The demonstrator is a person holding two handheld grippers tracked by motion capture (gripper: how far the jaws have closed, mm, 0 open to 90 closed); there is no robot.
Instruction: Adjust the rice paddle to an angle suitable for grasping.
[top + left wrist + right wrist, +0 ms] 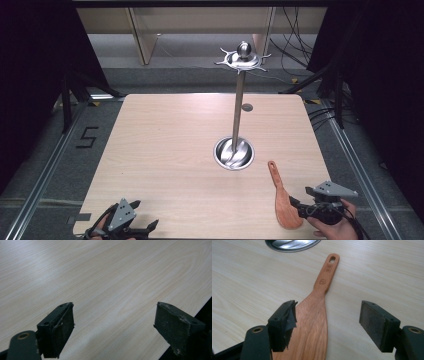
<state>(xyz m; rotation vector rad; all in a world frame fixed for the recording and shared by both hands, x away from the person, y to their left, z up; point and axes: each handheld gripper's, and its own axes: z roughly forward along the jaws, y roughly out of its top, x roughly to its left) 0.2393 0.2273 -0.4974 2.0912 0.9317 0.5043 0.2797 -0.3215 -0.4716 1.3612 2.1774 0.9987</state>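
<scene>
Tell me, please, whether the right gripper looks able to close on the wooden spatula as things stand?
Probably yes. The right gripper is open with the wooden spatula lying flat on the table between its jaws, blade nearest. Nothing stands between them; the metal stand's base sits well beyond the handle.

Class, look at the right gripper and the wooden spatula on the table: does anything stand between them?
Nothing visible does. The right gripper has its jaws open, with the flat reddish-brown wooden spatula lying on the light wooden table between them, its blade beside one jaw.

Lab recording bay: black curtains (30,75), floor rails (42,175), loose cables (295,45).
</scene>
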